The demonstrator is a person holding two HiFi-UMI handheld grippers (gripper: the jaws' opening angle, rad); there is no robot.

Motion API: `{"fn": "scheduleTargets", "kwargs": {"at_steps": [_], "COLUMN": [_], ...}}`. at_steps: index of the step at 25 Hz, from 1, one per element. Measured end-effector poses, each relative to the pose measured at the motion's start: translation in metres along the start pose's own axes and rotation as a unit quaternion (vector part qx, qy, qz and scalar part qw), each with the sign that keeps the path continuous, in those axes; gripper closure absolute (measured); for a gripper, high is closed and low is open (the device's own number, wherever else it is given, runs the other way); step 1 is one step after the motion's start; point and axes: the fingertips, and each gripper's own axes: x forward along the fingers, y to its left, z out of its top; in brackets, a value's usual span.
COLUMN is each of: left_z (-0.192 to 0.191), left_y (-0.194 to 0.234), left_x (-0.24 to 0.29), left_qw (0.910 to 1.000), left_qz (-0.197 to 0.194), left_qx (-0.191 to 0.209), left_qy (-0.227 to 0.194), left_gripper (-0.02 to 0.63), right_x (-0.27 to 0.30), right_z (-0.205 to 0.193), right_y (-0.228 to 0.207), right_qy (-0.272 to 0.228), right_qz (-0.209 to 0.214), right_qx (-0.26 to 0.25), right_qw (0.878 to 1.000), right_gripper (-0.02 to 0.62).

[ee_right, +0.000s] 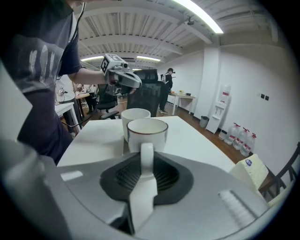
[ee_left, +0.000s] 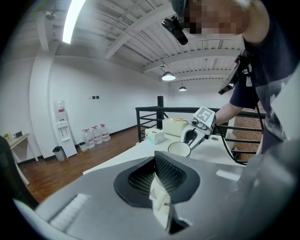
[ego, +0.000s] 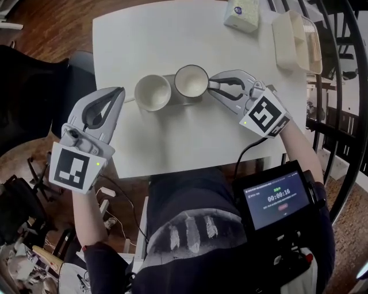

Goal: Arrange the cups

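White worktop (ego: 172, 34) carries everything, most of it bare; a cream lidded container (ego: 296, 40) sits at its far right corner and a tissue box (ego: 241, 14) on the far edge beside it, both well apart from the work. Left gripper (ego: 118, 92) hovers over the left edge, clenched on nothing, probably parked there to leave the middle free; right gripper (ego: 214, 84) reaches in from the right edge, angled down, grasping the dark-rimmed cup (ego: 191, 80) by its handle (ee_right: 146, 157), the jaws pinching that loop so the bowl sits out ahead of them. A grey mat (ego: 185, 100) lies mid-worktop; the plain white cup (ego: 152, 92) stands at its left end, and the held cup is just beside it, over the mat's right end; whether its base rests there I cannot tell. Side by side looks like the arrangement intended; setting down and letting go seems to be what is left.
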Motion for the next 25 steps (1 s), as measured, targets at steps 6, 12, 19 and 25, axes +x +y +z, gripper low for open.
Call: {"fn": "scheduleTargets", "kwargs": {"at_steps": [6, 12, 19, 25], "left_z": [0.000, 0.003, 0.004, -0.001], "left_y": [-0.003, -0.006, -0.007, -0.011], "left_x": [-0.005, -0.008, -0.009, -0.010], "left_qw": [0.9999, 0.9998, 0.9998, 0.9997], "left_qz": [0.005, 0.006, 0.006, 0.010], "left_qx": [0.000, 0.010, 0.010, 0.007], "left_qy": [0.009, 0.014, 0.015, 0.021], "left_gripper": [0.591, 0.591, 0.591, 0.591], "right_x": [0.007, 0.006, 0.008, 0.008], "right_z": [-0.004, 0.001, 0.003, 0.001], "right_y": [0.010, 0.016, 0.020, 0.022], "right_qy": [-0.015, -0.038, -0.042, -0.049], "right_qz": [0.012, 0.032, 0.047, 0.030], "right_qx": [0.004, 0.017, 0.005, -0.011], "right_qw": [1.000, 0.999, 0.998, 0.998], "right_gripper": [0.529, 0.530, 0.529, 0.518]}}
